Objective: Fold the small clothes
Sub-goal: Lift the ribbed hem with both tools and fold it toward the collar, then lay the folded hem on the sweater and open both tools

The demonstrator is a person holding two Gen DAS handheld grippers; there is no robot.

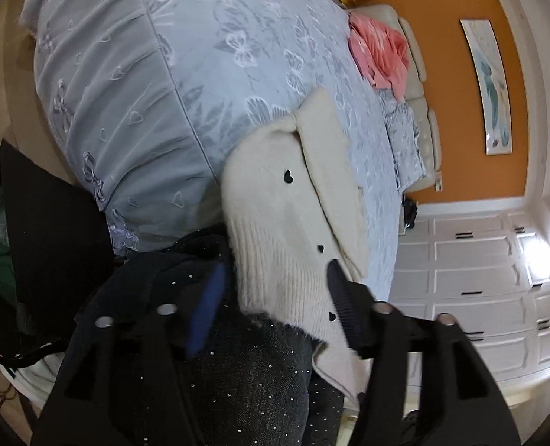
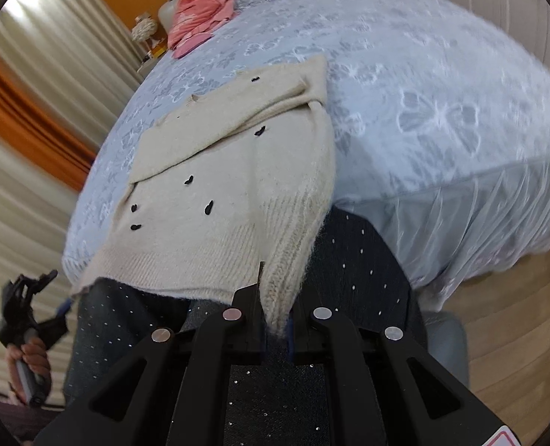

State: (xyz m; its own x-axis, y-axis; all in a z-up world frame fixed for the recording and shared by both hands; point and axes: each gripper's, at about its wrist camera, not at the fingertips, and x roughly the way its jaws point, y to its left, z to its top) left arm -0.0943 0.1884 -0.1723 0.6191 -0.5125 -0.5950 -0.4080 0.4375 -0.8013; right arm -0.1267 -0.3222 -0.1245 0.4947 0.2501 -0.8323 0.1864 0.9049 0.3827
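Observation:
A small cream knit sweater with black heart spots lies on the blue bedspread, its ribbed hem hanging over the bed's near edge; one sleeve is folded across its chest. It also shows in the left wrist view. My right gripper is shut on the hem's right corner. My left gripper is open, its fingers apart on either side of the hem's other corner, with the cloth between them. The left gripper also shows at the left of the right wrist view.
The bed has a pale blue butterfly cover and a frilled skirt. A pink garment lies near the pillows. Dark sparkly trousers of the person stand against the bed edge. White drawers and wooden floor lie beside.

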